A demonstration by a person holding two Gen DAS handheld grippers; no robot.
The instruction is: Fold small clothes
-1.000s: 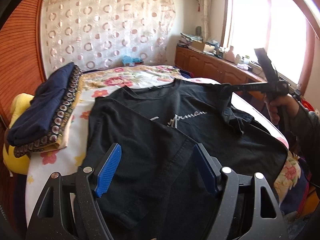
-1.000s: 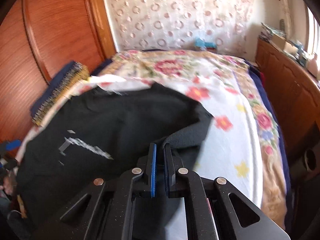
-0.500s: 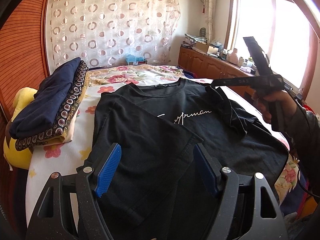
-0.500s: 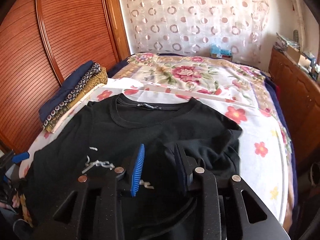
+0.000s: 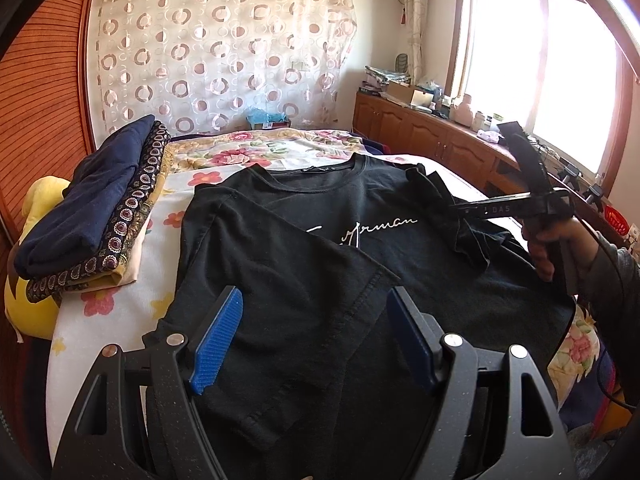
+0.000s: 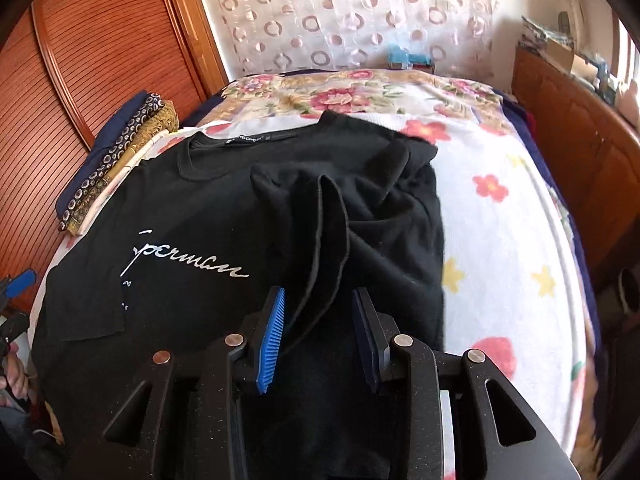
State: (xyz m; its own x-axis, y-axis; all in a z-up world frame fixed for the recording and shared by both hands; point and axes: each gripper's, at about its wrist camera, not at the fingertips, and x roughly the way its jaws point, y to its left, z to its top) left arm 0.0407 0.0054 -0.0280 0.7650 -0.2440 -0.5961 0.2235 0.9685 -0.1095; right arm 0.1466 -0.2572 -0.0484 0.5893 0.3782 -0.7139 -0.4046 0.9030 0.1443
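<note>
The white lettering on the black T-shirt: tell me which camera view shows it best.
The right wrist view. There the white lettering on the black T-shirt lies close and nearly whole, only its start cut by a fold. In the left wrist view the lettering is smaller, farther off, and its first part is hidden under the folded-over sleeve.

Left gripper point(image 5: 314, 338) just hangs there tilted down, jaws spread wide, blue pads point(image 5: 218, 340) not pressing on anything. Right gripper point(image 6: 318, 334) points down more steeply and its jaws have just been opening, now partway apart with a fold of black cloth between them but not pinched. From the left view, a hand point(image 5: 554, 246) with a grey sleeve grips the right gripper's handle near the bed's right edge.
</note>
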